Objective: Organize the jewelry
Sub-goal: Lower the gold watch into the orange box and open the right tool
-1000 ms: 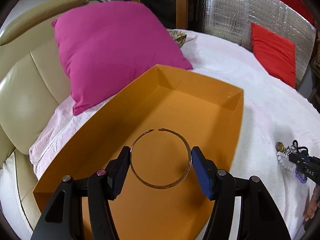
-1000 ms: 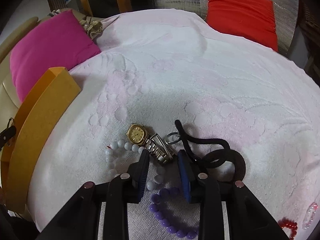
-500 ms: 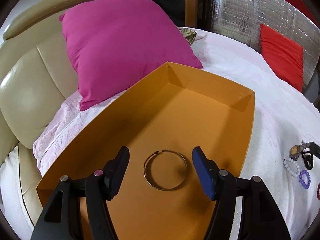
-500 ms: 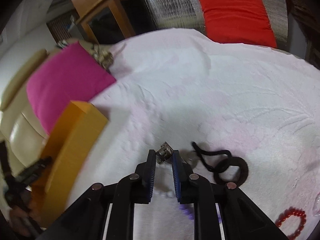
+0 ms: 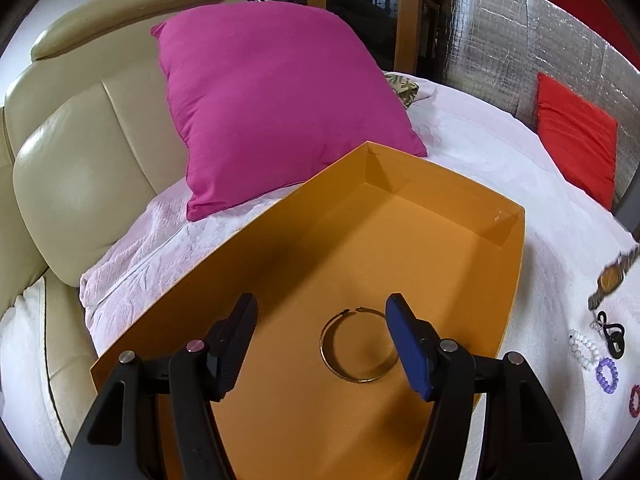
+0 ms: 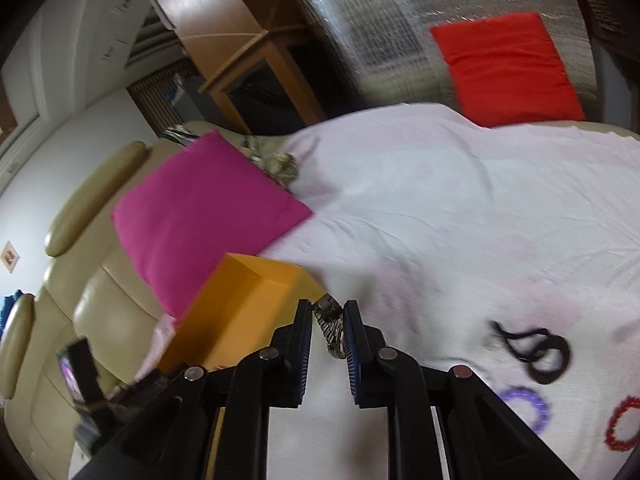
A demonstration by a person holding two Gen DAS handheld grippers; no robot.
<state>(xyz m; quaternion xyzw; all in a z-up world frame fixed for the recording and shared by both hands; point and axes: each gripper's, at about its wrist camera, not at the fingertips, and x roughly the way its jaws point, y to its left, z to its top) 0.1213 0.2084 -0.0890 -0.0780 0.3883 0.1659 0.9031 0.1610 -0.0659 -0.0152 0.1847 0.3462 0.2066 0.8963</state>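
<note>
The orange box (image 6: pixel 256 300) lies just left of and below the right gripper (image 6: pixel 327 326), so this hand is the nearer one for carrying the watch (image 6: pixel 330 328) across. Its jaws are narrow, having just been closing, and appear through the blur to pinch the metal band, which hangs lengthwise between them. The left gripper (image 5: pixel 322 344) stands wide and empty over the bangle (image 5: pixel 358 346) on the box floor.

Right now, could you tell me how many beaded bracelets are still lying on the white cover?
3: the white bracelet, the purple bracelet beside it and the red bracelet at the frame edge. Others may lie outside the view.
</note>
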